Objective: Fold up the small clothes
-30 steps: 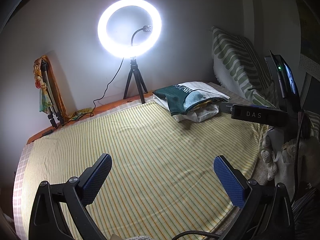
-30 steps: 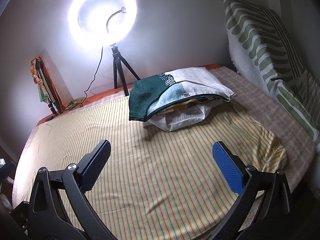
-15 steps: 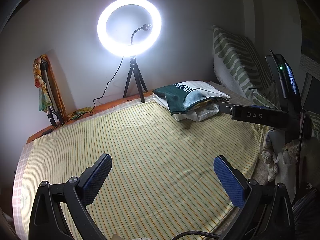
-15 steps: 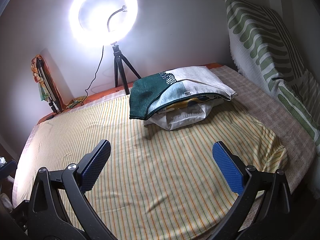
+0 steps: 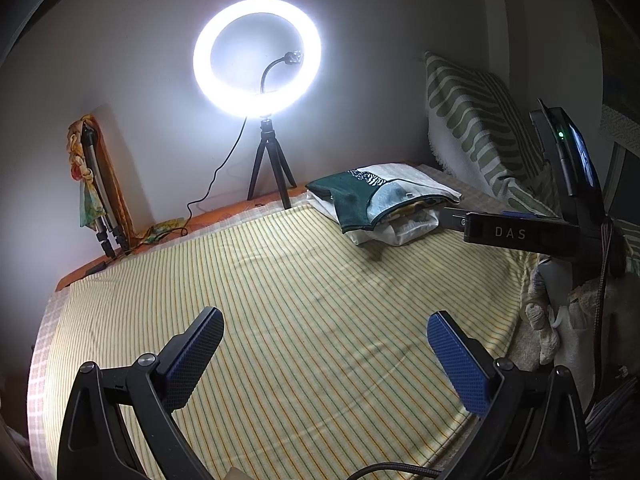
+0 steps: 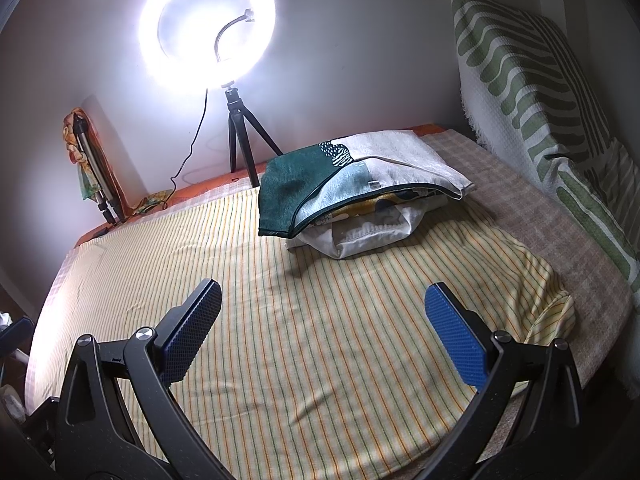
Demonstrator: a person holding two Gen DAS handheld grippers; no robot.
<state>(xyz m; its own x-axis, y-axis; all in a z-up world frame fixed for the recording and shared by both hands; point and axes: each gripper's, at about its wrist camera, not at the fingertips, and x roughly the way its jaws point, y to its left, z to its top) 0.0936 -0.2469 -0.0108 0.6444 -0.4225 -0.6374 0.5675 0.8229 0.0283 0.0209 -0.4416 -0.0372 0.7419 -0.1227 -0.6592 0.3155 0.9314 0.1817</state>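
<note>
A stack of folded small clothes (image 6: 360, 200) lies at the far side of a yellow striped sheet (image 6: 320, 340), a dark green and white patterned piece on top, white pieces under it. It also shows in the left wrist view (image 5: 380, 204). My left gripper (image 5: 324, 356) is open and empty above the near part of the sheet (image 5: 300, 300). My right gripper (image 6: 322, 328) is open and empty, nearer the stack but well short of it. The right gripper's body (image 5: 520, 232) shows at the right of the left wrist view.
A lit ring light on a small tripod (image 6: 208, 28) stands at the back by the wall, its cable trailing left. A green-striped cushion (image 6: 540, 100) leans at the right. A folded tripod (image 5: 96, 184) leans at the back left. The bed edge drops off at right.
Both grippers have drifted slightly; the view of the stack has shifted a little. Nothing was taken hold of or let go.
</note>
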